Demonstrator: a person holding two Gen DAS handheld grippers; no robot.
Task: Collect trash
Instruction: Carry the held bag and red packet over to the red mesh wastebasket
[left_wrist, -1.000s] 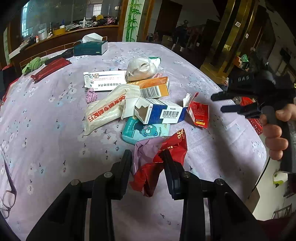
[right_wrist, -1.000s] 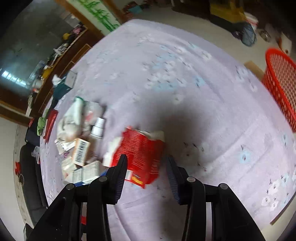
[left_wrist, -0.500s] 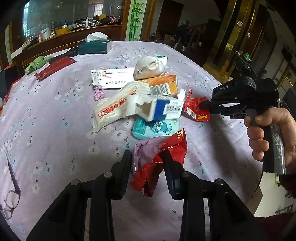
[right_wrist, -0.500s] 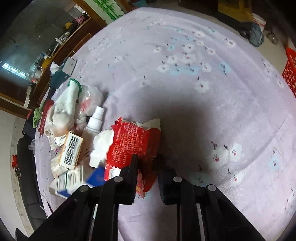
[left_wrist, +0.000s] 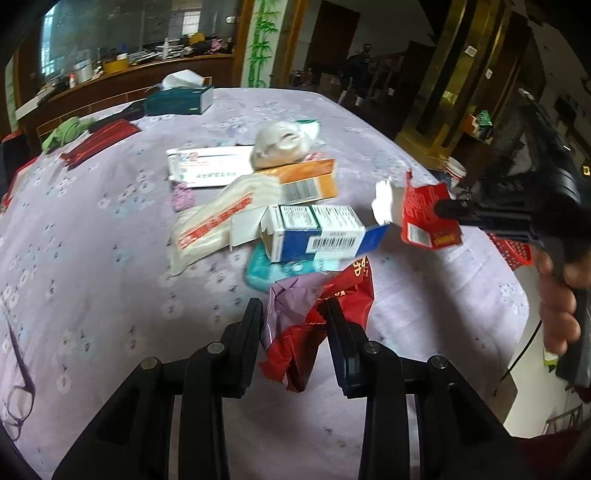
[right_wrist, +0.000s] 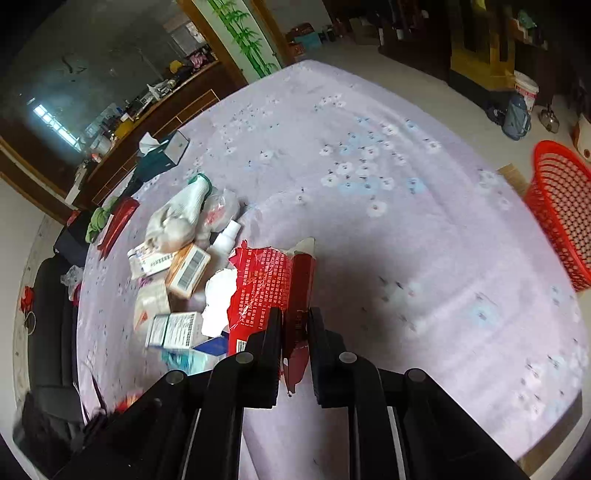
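Right tongs (right_wrist: 293, 326) clamped on red box (right_wrist: 273, 284), left tongs (left_wrist: 293, 314) gripping red wrapper (left_wrist: 314, 325), both above lilac surface (left_wrist: 92, 240)

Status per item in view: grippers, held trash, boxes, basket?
left gripper: shut on red wrapper
right gripper: shut on torn red box, lifted off table
blue-white box: end flap open, lying flat
orange box: lying in the pile
tissue box: tissue sticking out
red basket: contents not visible

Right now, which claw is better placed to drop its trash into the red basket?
Right. The right claw holds the torn red packet, and the red basket lies on its side; the left claw is farther.
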